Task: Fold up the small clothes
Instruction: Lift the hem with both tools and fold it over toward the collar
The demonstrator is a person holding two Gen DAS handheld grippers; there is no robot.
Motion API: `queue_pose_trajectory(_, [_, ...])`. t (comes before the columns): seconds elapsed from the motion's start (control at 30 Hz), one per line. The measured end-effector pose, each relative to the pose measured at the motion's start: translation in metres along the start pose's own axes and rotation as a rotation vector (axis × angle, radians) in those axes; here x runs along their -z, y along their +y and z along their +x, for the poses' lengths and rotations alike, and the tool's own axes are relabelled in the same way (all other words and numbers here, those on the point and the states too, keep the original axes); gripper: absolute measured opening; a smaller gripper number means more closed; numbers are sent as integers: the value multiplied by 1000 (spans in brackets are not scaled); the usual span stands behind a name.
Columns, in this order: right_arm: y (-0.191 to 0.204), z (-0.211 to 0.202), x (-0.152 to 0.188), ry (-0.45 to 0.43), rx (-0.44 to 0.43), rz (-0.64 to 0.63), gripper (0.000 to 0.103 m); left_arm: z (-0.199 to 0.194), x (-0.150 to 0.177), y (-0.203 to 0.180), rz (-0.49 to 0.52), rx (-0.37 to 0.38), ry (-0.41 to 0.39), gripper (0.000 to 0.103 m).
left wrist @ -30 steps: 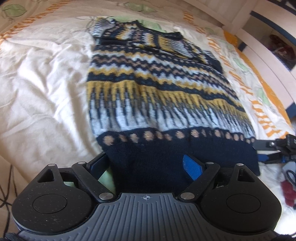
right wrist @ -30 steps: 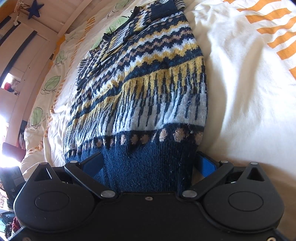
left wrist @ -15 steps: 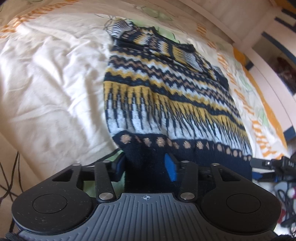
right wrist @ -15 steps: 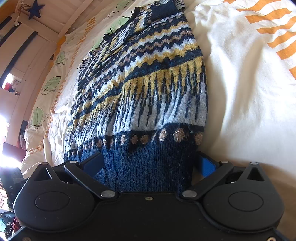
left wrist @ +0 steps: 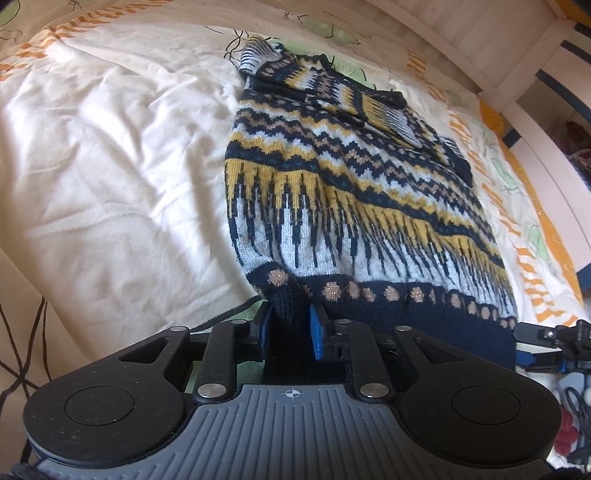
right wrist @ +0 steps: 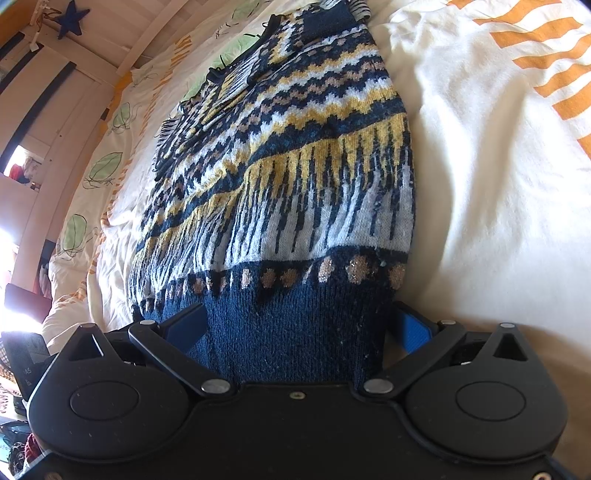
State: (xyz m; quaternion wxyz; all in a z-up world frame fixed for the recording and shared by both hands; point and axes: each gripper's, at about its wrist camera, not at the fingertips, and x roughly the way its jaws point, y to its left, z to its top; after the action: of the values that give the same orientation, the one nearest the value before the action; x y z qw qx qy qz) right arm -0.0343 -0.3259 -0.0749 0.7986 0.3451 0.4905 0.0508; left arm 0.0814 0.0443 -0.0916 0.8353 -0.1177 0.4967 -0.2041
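A knitted sweater (left wrist: 351, 192) with navy, yellow and white patterns lies flat on the bed, its navy hem towards me. My left gripper (left wrist: 290, 328) is at the hem's left corner. Its jaws are closing, and the blue pads squeeze a bunched fold of the hem between them. In the right wrist view the sweater (right wrist: 295, 184) runs away from my right gripper (right wrist: 301, 326). That gripper stands wide open, with the hem's right part lying between its fingers. The right gripper's fingers (left wrist: 554, 334) also show at the left view's right edge.
The bed is covered by a cream duvet (left wrist: 110, 166) with orange stripes and green leaf prints. White wooden boards (left wrist: 480, 48) run along the far side. A blue star (right wrist: 70, 20) hangs on the wall. Cluttered items (right wrist: 22, 362) lie beyond the bed's edge.
My left gripper's jaws have gone from wide to narrow, gathering the hem's left corner into a fold, and the gripper has rolled a little. The right gripper has stayed as it was.
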Motion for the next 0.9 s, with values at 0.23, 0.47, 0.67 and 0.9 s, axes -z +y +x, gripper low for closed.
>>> queue_pose_trajectory(0.23, [2, -9, -2, -48, 46, -37, 23, -9, 0, 0, -5, 41, -50, 9])
queue_pose_trajectory(0.47, [-2, -32, -9, -192, -154, 16, 18, -36, -6, 0, -33, 85, -181, 9])
queue_pose_trajectory(0.67, [5, -51, -16, -326, -233, -19, 18, -49, -14, -8, -27, 107, -230, 9])
queue_pose_trajectory(0.9, [15, -59, -35, -379, -273, -51, 18, -60, -33, -18, -11, 136, -302, 9])
